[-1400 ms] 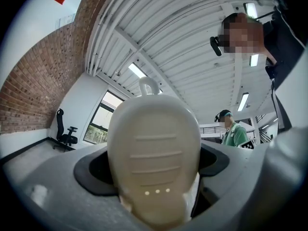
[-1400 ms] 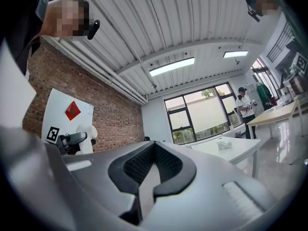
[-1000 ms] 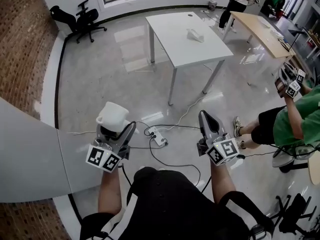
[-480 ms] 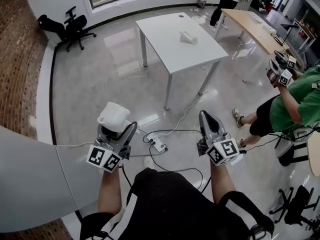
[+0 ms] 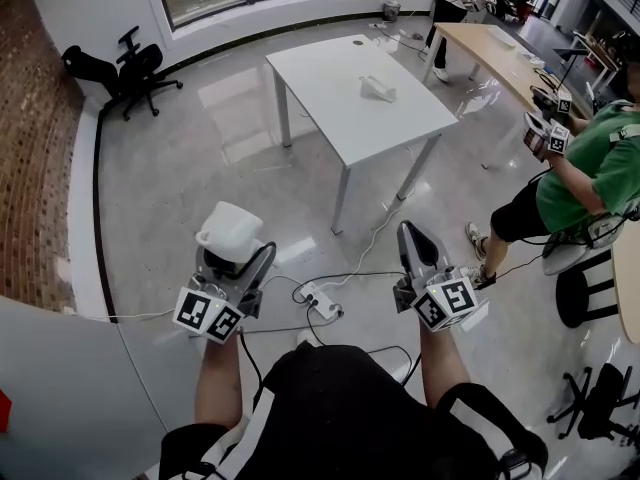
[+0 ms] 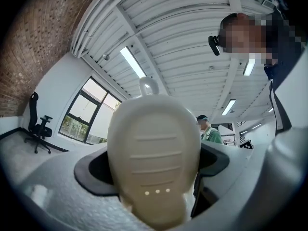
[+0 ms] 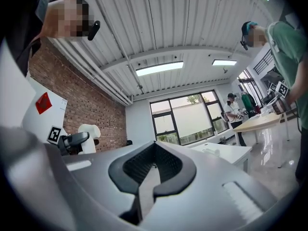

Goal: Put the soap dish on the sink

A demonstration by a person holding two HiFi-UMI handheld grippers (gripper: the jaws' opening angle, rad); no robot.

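A cream soap dish [image 5: 228, 230] is clamped in my left gripper [image 5: 236, 254], held in the air above the floor at the left of the head view. In the left gripper view the soap dish [image 6: 154, 162] fills the centre, its ribbed underside facing the camera between the jaws. My right gripper [image 5: 412, 240] is level with it to the right, shut with nothing in it; its jaws meet in the right gripper view [image 7: 151, 170]. That view also catches the soap dish [image 7: 89, 134] at the left. No sink shows in any view.
A white table [image 5: 330, 68] with a small white object [image 5: 377, 88] stands ahead. A power strip [image 5: 322, 300] and cables lie on the floor below the grippers. A person in green [image 5: 585, 168] sits at the right. A grey curved panel [image 5: 60, 388] stands at lower left, an office chair [image 5: 125, 68] far left.
The floor and white table have slid down and left in the head view as I move. Both grippers keep their places in the frame, the dish still held.
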